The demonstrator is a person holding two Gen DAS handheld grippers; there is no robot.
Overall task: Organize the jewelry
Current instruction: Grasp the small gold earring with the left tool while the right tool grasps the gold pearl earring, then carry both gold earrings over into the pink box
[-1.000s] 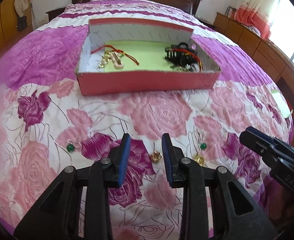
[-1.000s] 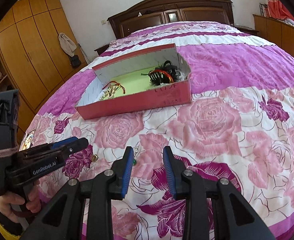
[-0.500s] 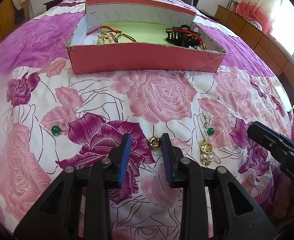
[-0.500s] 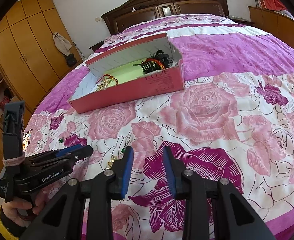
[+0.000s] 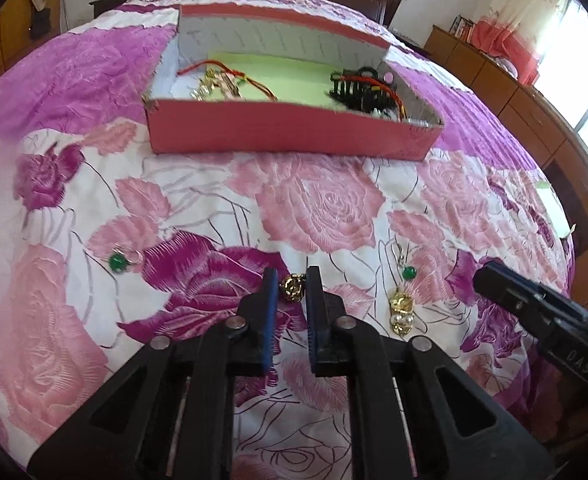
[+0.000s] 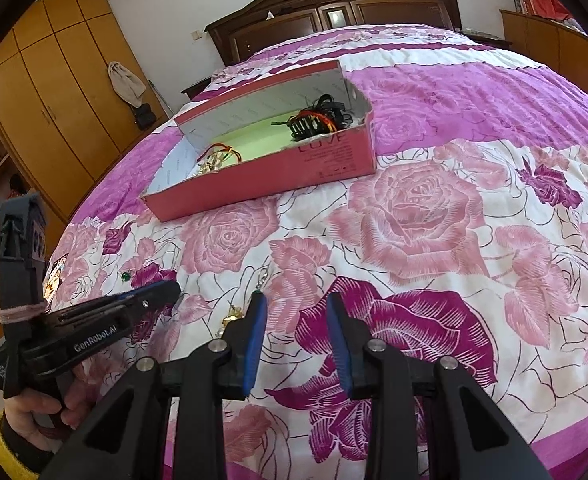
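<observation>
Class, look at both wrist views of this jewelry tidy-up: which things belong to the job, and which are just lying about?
Part of the job: gold earring between the left gripper pads; green bead ring; green drop earring; gold-and-pearl piece; pink box.

Just there: bedspread; wardrobe; headboard.

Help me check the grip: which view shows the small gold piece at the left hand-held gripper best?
The left wrist view: the gold piece sits pinched between the left hand-held gripper fingertips. In the right wrist view, that gripper hides it.
</observation>
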